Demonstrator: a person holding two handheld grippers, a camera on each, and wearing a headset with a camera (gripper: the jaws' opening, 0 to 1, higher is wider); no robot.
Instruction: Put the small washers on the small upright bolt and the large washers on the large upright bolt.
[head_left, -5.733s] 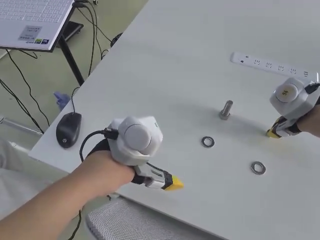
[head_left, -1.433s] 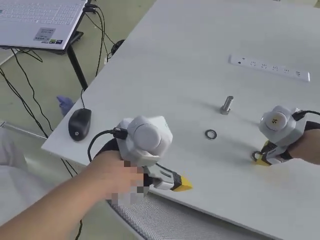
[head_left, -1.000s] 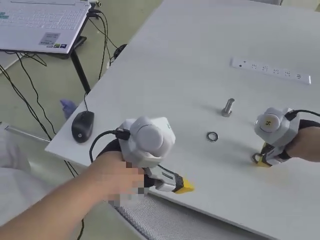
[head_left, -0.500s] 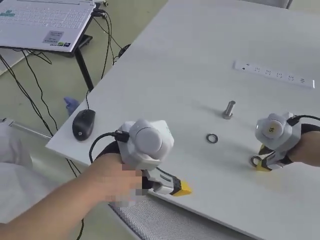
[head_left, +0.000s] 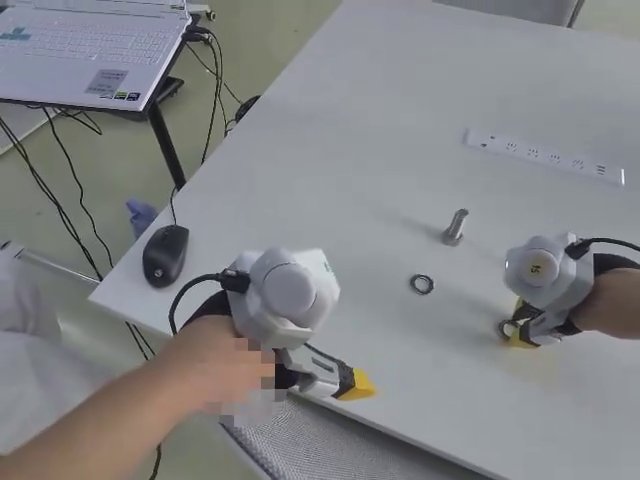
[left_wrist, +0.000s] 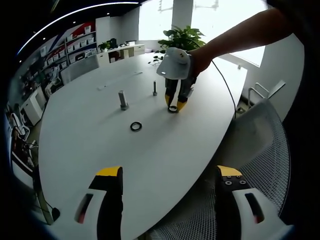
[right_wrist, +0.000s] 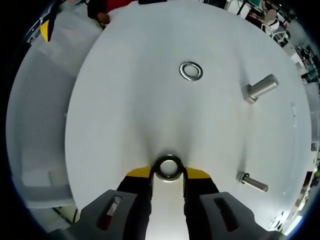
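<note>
My right gripper is shut on a steel washer, pinched edge-on between its yellow tips low over the white table; whether it touches the table I cannot tell. A second washer lies flat on the table to its left. The large upright bolt stands just beyond that washer. In the right gripper view the large bolt and the thin small bolt both stand off to the right. My left gripper hovers open near the table's front edge, nothing between its jaws.
A white power strip lies along the far side of the table. A black mouse sits at the table's left corner, with a laptop on a stand beyond it. A mesh chair is by the front edge.
The right gripper came from the far right down onto the nearer washer and shut on it. The left gripper has stayed put; the head camera has shifted a little.
</note>
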